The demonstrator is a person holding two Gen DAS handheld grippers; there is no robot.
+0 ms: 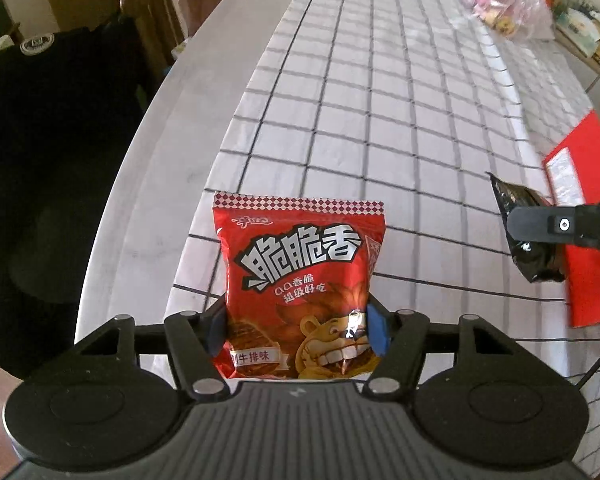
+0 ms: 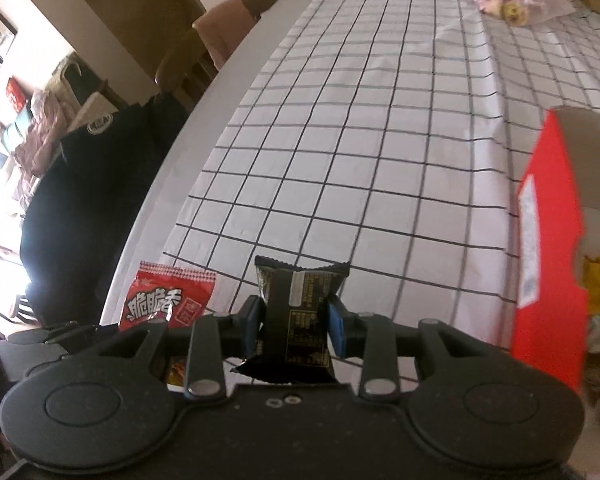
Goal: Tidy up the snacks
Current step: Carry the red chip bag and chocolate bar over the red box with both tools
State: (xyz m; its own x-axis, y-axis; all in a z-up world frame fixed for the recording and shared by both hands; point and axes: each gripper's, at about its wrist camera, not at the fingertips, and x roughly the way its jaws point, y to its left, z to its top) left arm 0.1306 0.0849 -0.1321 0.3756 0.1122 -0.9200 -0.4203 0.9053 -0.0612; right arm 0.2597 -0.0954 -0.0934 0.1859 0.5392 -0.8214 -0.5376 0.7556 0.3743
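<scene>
Left wrist view: the left gripper clamps a red snack bag above the checked tablecloth. The right gripper pinches a black packet, its label blurred, beside a red box that seems open, cut off at the frame edge.

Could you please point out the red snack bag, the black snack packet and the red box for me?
red snack bag point(image 1: 300, 280), left wrist view, centre of its printed front.
black snack packet point(image 2: 298, 312), right wrist view, middle of its back panel.
red box point(image 2: 548, 264), right wrist view, its red side wall.
</scene>
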